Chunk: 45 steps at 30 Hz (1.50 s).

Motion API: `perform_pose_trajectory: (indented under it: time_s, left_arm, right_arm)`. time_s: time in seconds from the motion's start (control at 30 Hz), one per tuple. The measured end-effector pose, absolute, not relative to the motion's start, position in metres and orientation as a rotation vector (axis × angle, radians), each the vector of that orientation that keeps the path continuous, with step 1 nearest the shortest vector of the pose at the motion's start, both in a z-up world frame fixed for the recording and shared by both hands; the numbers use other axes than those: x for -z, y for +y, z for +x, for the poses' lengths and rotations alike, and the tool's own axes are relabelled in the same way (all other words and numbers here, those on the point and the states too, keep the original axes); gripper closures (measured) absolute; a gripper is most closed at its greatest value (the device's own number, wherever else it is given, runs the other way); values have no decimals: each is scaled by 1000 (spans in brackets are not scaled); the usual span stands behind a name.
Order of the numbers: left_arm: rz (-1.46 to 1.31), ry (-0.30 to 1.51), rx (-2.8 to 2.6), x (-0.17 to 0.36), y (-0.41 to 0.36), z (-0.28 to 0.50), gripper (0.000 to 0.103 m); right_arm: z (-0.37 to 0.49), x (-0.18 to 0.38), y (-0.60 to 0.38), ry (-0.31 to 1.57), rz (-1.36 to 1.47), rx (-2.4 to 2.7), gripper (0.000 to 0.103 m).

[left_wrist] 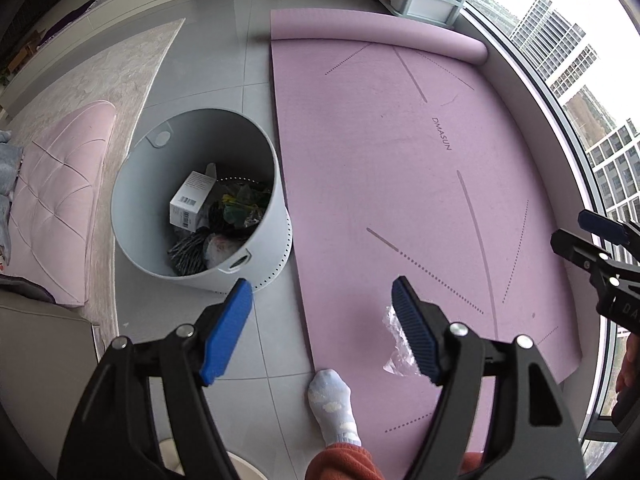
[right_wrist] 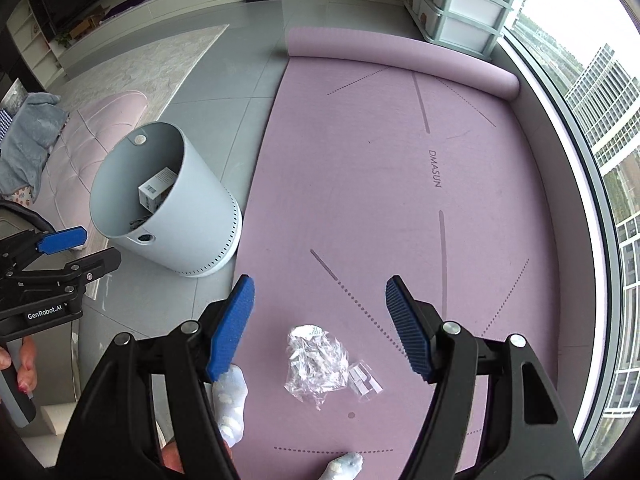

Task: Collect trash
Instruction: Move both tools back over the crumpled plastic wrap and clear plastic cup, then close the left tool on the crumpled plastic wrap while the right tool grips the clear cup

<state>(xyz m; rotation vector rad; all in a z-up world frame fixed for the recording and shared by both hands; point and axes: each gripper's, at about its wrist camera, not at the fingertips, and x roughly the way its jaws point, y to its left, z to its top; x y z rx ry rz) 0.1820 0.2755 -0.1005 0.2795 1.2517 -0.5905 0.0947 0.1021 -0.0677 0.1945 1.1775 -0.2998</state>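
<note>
Both hand-held grippers hang empty over a lilac exercise mat, jaws apart, as the next piece of litter is lined up: a crumpled clear plastic wrapper lies on the mat's near end, below and between the fingers of the right gripper. The left gripper hovers nearer the grey bin, which stands on the tiles just beside the mat and already holds a white box and dark scraps. The next move likely calls for lowering the right jaws astride the wrapper and closing. Its long axis appears to run from upper left to lower right, though the crumpling blurs its outline
</note>
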Motion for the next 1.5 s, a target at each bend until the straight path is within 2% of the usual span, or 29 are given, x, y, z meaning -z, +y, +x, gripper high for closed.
perform_pose_trajectory:
  time_s: [0.37,0.63,0.83,1.17,1.33,1.5]
  left_arm:
    - [330,1285,604,126,225,72,31]
    - [341,1312,618,157,197,15,31]
    - [372,1319,659,223,186,-5,31]
    - [518,1210,820,357,157,-14,31]
    - [607,1179,860,399,152,-18,31]
    - [649,1170,846,424,155,-13,31]
  right_arm:
    - [-33,90,74,1210,230,297,37]
    - [-81,129,64,1232,234,281,37]
    - [-96,199,69,1263,242,270,37]
    - [-113,376,64,1308,416,331,42]
    - [-111,421,63,1295,452,337,46]
    - [-102,438,66,1273,481,318,50]
